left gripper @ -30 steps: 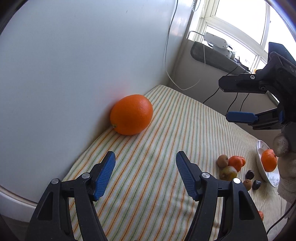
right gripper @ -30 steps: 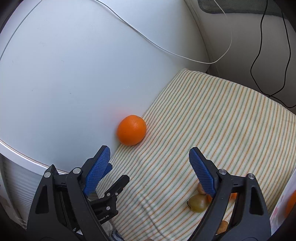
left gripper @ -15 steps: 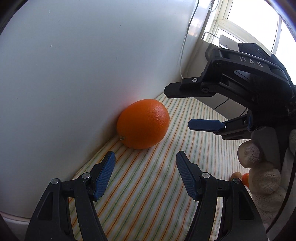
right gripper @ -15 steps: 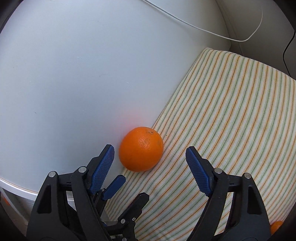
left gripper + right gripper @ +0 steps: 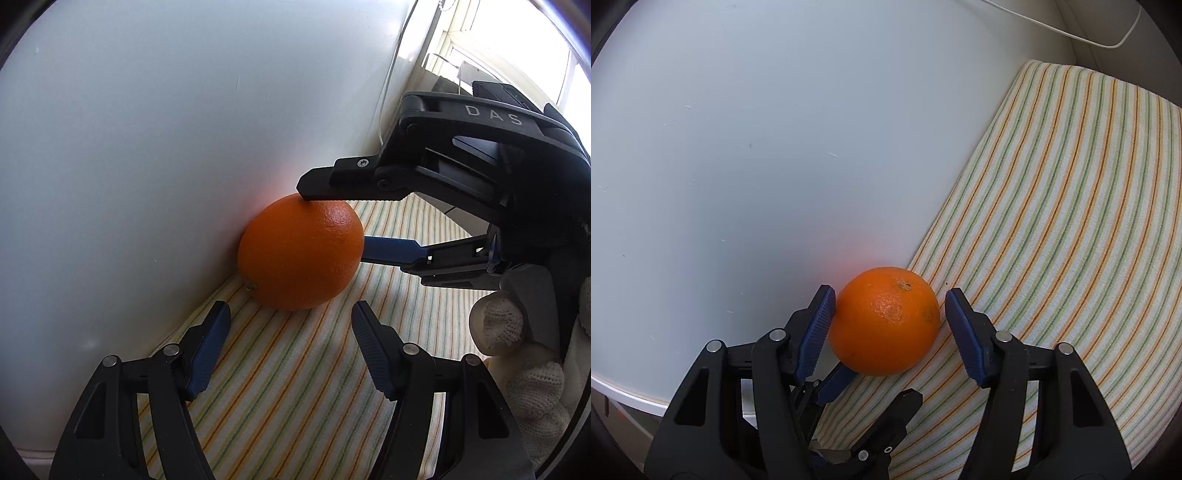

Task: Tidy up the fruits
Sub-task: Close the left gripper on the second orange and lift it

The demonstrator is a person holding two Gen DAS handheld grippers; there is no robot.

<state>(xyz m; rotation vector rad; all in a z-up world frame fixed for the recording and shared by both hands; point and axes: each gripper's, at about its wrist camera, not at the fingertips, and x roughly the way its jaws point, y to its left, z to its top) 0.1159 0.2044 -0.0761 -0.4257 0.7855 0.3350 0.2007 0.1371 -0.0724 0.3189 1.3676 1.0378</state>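
An orange (image 5: 884, 321) sits on a striped cloth (image 5: 1071, 221), against a white wall (image 5: 757, 147). The right gripper (image 5: 890, 314) straddles it, its jaws just closing; one pad touches, the other stands just clear. The left gripper (image 5: 290, 332), jaws apart and empty, waits just before the orange.

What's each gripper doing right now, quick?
Left gripper: open, holding nothing.
Right gripper: open around the orange, jaws just closing, far pad not yet touching.

Black tools (image 5: 886, 314), blue ribbed pads (image 5: 371, 354), white knit glove (image 5: 524, 373)
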